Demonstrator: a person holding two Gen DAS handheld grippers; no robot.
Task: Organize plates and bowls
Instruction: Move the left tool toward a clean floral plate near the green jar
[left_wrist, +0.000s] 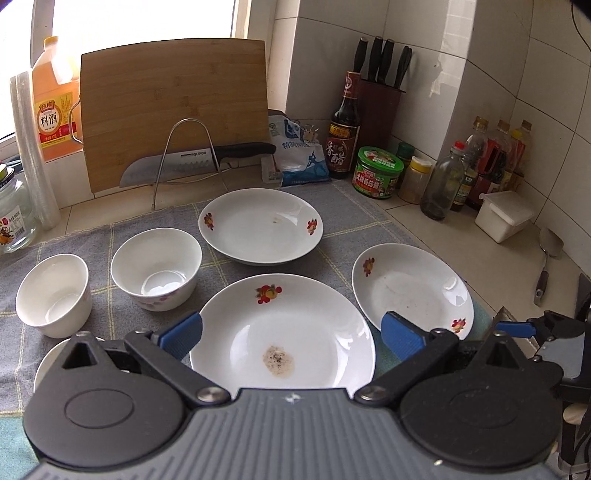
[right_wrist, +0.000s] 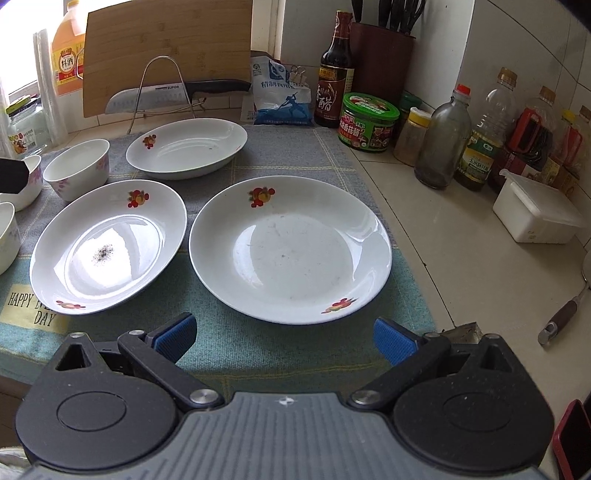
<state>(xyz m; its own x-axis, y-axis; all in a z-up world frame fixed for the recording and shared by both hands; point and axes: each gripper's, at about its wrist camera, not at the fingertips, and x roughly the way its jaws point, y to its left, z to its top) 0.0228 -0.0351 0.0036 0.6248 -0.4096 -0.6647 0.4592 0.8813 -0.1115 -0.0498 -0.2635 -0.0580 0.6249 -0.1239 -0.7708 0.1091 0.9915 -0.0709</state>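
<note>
Three white plates with red fruit prints lie on a grey-green cloth (left_wrist: 92, 236). The near plate (left_wrist: 282, 332) with a brown stain sits between my open left gripper's (left_wrist: 291, 334) blue pads. The right plate (left_wrist: 412, 290) and the far plate (left_wrist: 260, 225) lie apart. Two white bowls (left_wrist: 157, 267) (left_wrist: 53, 293) stand at left, a third rim (left_wrist: 46, 360) peeks at my left finger. In the right wrist view my open, empty right gripper (right_wrist: 284, 339) hovers just before the right plate (right_wrist: 290, 249); the stained plate (right_wrist: 109, 245) and far plate (right_wrist: 186, 147) lie left.
A cutting board (left_wrist: 173, 110), a knife in a wire rack (left_wrist: 195, 157), a salt bag (left_wrist: 299, 151), sauce bottles (left_wrist: 343, 129), a green jar (left_wrist: 378, 171) and a knife block (left_wrist: 382, 92) line the back. A white box (right_wrist: 537, 214) and a spatula (right_wrist: 561, 321) lie on the right counter.
</note>
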